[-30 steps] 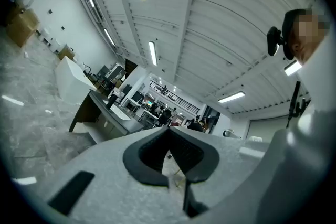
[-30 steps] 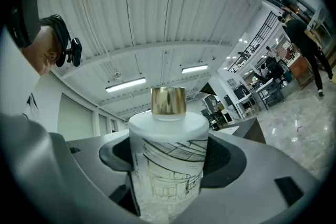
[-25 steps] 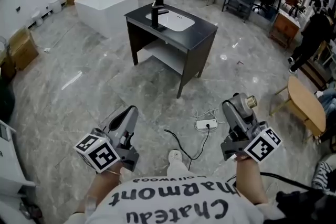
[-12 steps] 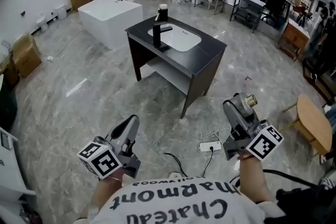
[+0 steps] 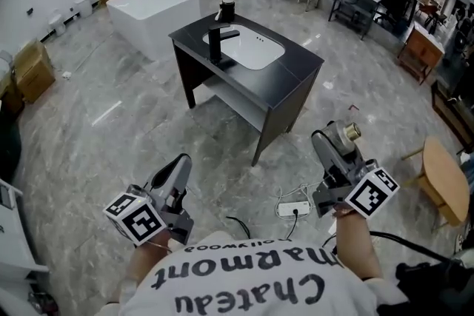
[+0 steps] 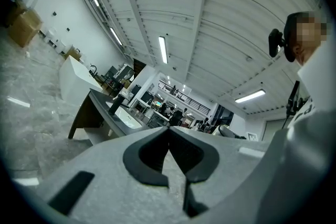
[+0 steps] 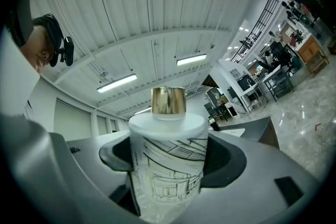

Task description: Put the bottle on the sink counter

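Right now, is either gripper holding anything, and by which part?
The right gripper holds the bottle by its white body, below the gold cap; the left gripper is empty.

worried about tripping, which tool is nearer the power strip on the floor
Right. The right tool, shut on the bottle, hangs just right of the power strip; the left tool is well off to its left.

Bottle (image 7: 167, 165) frosted white, black line print; cap (image 7: 168, 100) shiny gold metal. Sink counter (image 5: 296, 70) matt black; basin (image 5: 255, 49) glossy white. Floor (image 5: 96, 122) polished grey marble. Far-left bathtub (image 5: 148, 11) glossy white. Right table (image 5: 443, 172) pale wood.
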{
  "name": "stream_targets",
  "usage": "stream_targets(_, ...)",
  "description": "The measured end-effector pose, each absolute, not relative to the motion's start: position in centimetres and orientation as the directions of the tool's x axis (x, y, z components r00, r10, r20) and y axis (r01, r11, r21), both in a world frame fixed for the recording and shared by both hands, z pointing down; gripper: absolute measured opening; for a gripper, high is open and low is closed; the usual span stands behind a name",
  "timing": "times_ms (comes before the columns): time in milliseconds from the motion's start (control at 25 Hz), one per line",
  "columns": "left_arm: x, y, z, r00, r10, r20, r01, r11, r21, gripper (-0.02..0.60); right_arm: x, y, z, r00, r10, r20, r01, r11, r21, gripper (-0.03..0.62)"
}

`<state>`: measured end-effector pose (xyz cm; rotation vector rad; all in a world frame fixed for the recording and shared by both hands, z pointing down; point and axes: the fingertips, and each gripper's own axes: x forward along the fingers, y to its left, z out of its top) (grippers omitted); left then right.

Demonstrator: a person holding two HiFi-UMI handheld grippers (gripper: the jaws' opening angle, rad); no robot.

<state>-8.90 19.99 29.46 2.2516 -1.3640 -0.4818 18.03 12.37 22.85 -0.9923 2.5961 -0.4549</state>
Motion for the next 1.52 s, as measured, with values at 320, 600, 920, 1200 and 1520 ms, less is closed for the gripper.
stream_targets(320,-7.6,15.4,30.8,0.495,-0.869,-0.005,-0.713,-0.410,0.569,0.015,17.4,8.6,26.0,-0.711,-0.691,-0.131,-0.571,0.676,-0.465,0.342)
stream_targets(600,-7.3,7.3,31.2,0.582,-0.814,-0.003,-0.662,-0.476,0.579,0.015,16.6,3.6,27.8,-0.673,-0.732,-0.107,-0.594,0.620,-0.512,0.341)
stream_targets(920,-8.5,-3.8,29.4,0.669,-0.742,-0.033,-0.602,-0.567,0.563,0.015,14.8,-4.7,26.5,-0.599,-0.793,-0.110,-0.655,0.565,-0.502,0.342)
stream_targets(1200,-9.8,-13.4,28.3,0.741,-0.670,-0.036,-0.539,-0.626,0.564,0.015,12.4,-11.8,25.9,-0.536,-0.839,-0.090,-0.705,0.504,-0.498,0.342)
stream_targets(1520,-11.0,-22.0,28.3,0.805,-0.593,-0.025,-0.480,-0.677,0.558,0.015,10.2,-18.9,27.0,-0.465,-0.883,-0.067,-0.739,0.429,-0.519,0.341)
